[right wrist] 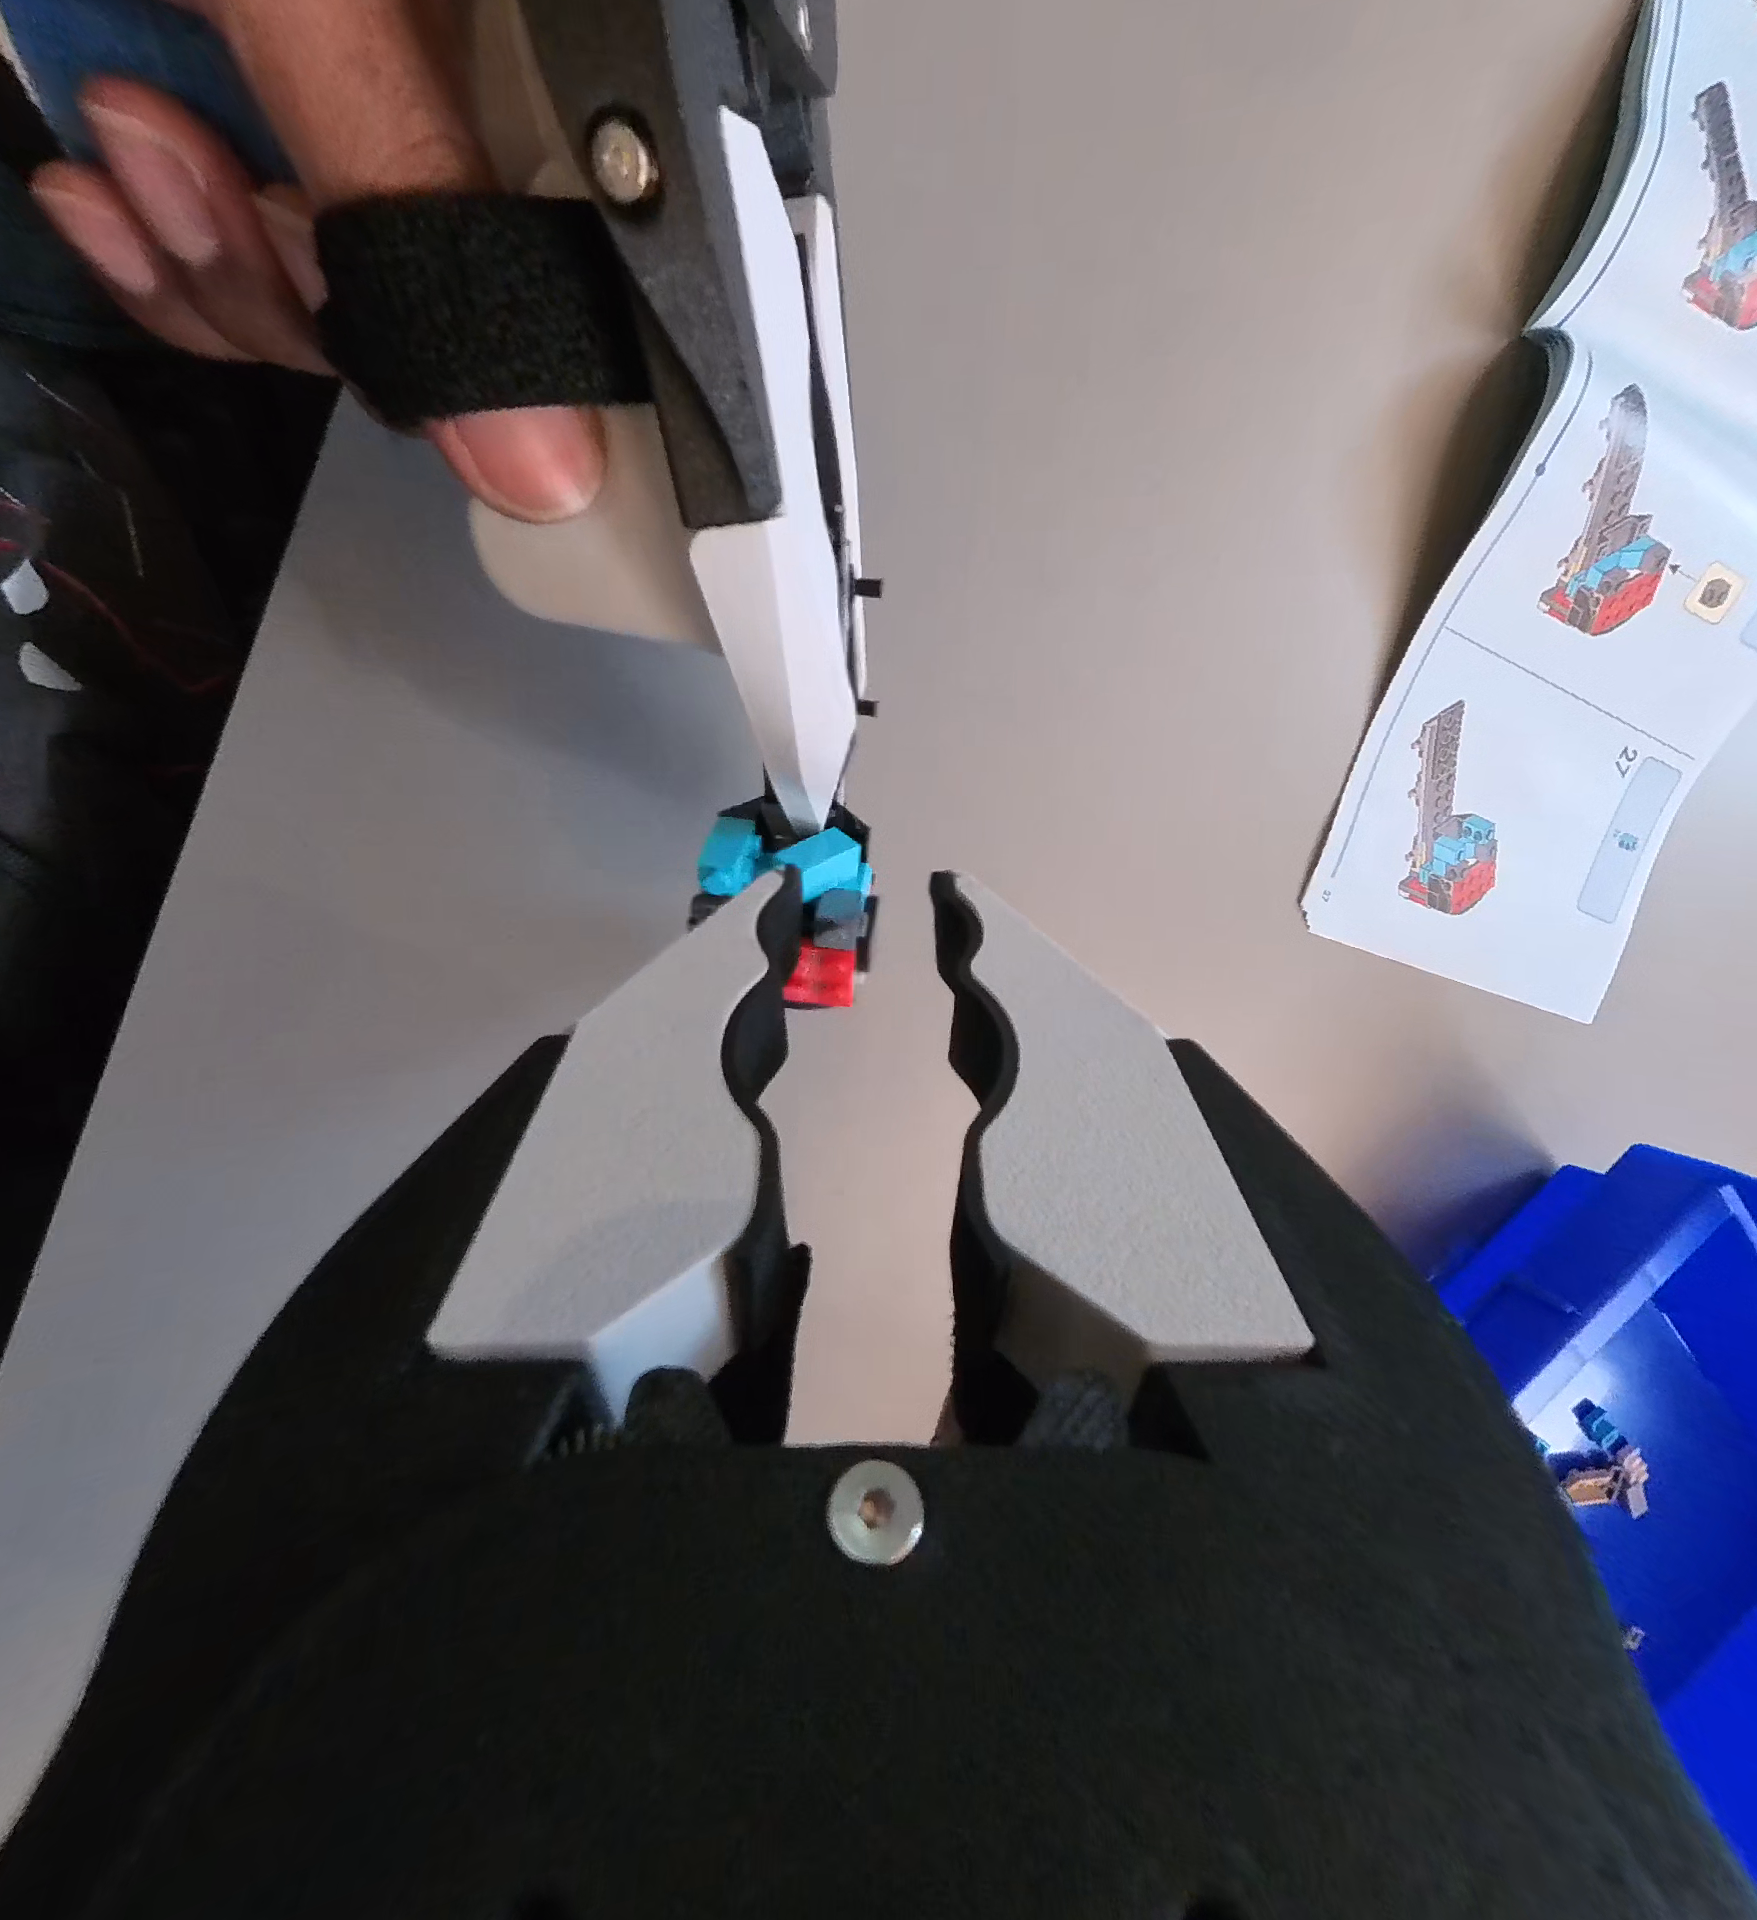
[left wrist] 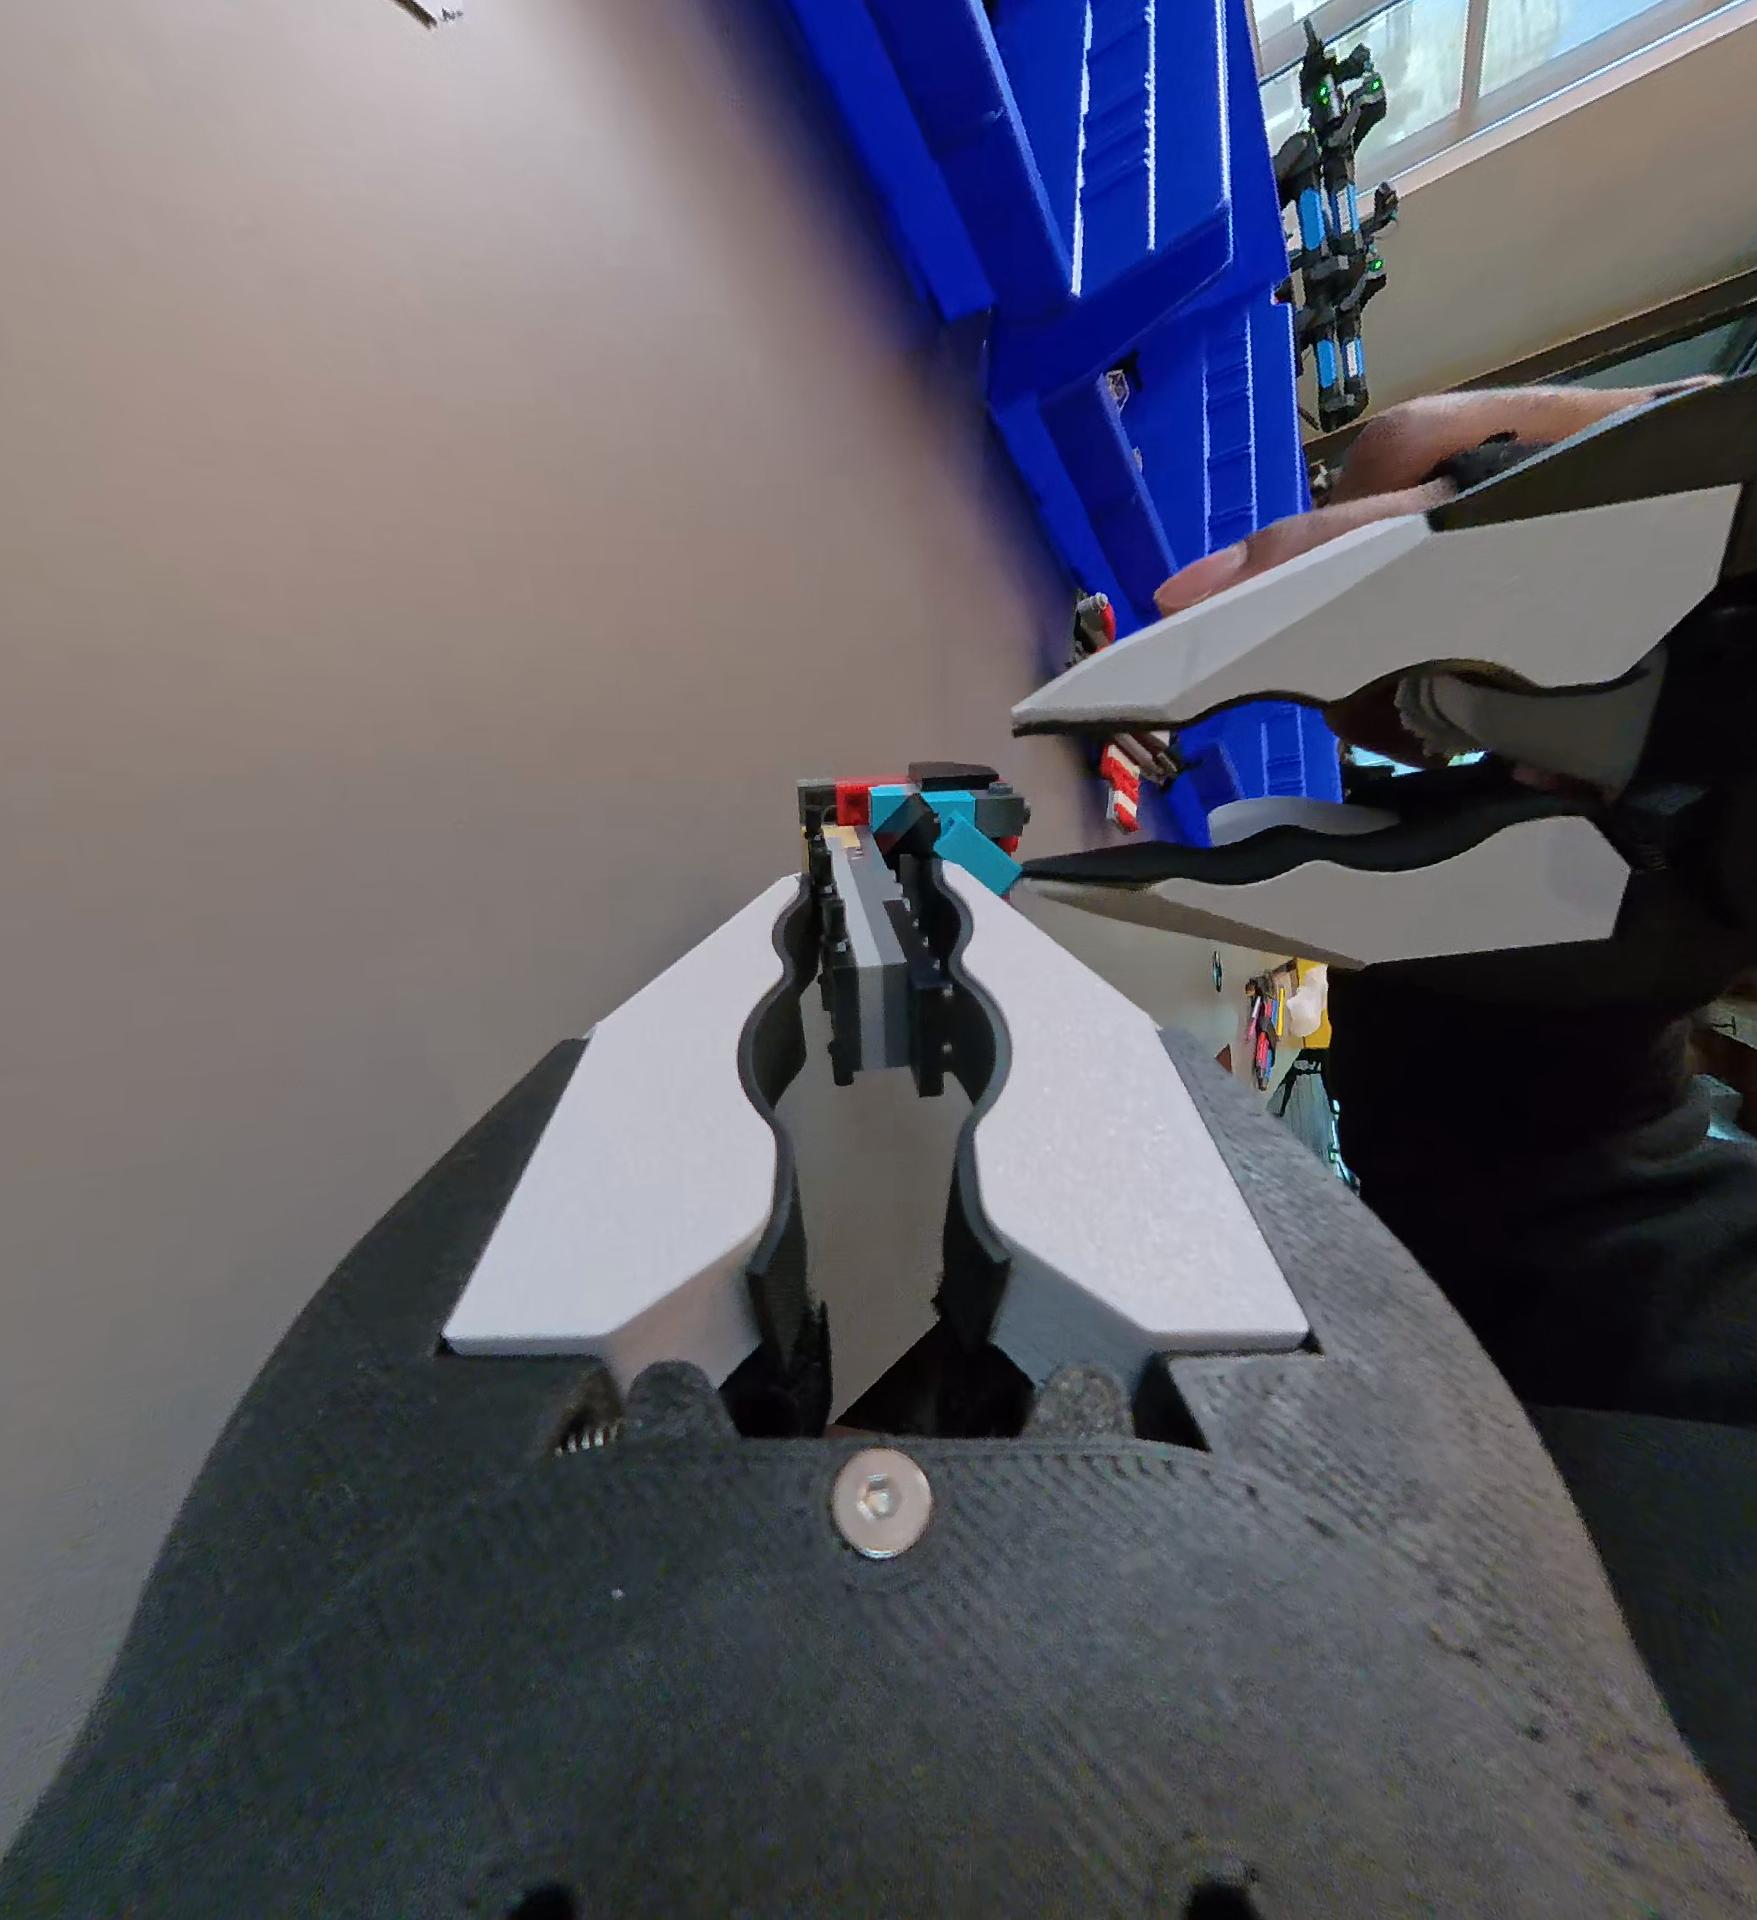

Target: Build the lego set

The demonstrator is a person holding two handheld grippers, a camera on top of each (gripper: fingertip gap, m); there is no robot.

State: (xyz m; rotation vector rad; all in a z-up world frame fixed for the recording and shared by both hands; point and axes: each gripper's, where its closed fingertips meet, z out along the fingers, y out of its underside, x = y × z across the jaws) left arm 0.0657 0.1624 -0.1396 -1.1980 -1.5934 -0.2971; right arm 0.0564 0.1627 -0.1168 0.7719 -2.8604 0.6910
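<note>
Two grippers meet over a pale table [right wrist: 1217, 416], with blue bins [left wrist: 1113, 208] at upper right of the left wrist view and an open instruction booklet [right wrist: 1580, 623] at right of the right wrist view. At centre frame, the left gripper [left wrist: 874, 904] is clamped on the long grey-and-black lego model [left wrist: 879, 987] (teal and red bricks at its far end). The right gripper [right wrist: 858, 878] has its jaws parted, holding nothing, one fingertip touching the model's teal brick [right wrist: 817, 857].
</note>
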